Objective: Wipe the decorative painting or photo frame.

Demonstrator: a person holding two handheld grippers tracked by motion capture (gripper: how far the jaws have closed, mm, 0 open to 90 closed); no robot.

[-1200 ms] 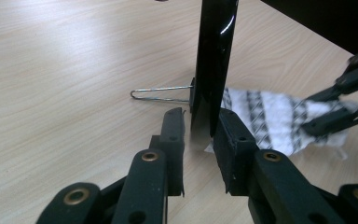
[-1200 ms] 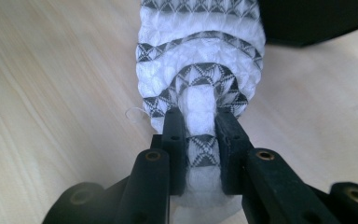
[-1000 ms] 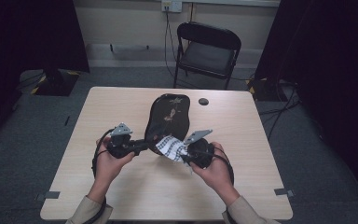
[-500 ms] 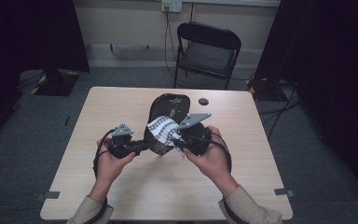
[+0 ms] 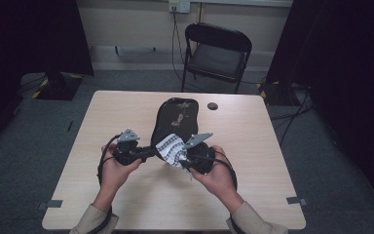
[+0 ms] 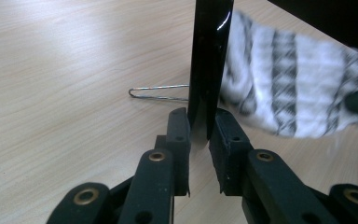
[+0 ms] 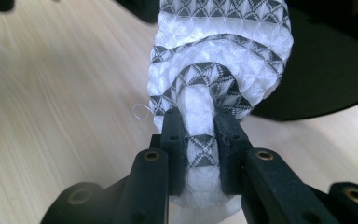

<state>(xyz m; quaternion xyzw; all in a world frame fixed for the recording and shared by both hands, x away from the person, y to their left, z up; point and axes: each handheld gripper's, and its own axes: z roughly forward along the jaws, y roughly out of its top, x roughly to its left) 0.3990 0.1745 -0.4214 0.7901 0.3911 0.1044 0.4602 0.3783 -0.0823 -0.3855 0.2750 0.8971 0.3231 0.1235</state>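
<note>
A glossy black tray [image 5: 175, 114] with a pale motif lies lengthwise at the table's middle. My left gripper [image 5: 150, 152] is shut on its near left rim. In the left gripper view the jaws clamp the thin black rim [image 6: 207, 70]. My right gripper [image 5: 179, 157] is shut on a white cloth [image 5: 170, 146] with black patterned bands, pressed against the tray's near end. A bunched fold of the cloth [image 7: 214, 60] sits between the right gripper's [image 7: 199, 126] pads, with the tray [image 7: 326, 70] behind it. The cloth [image 6: 298, 88] hangs right of the rim.
The pale wood table [image 5: 126, 112] holds a small black round object [image 5: 212, 106] beyond the tray. A thin wire loop [image 6: 158, 93] lies by the tray's rim. A black folding chair [image 5: 216, 51] stands behind the table. Bare tabletop lies left and right.
The right gripper carried the cloth up over the tray, then back toward the near end. The left gripper stayed on the rim.
</note>
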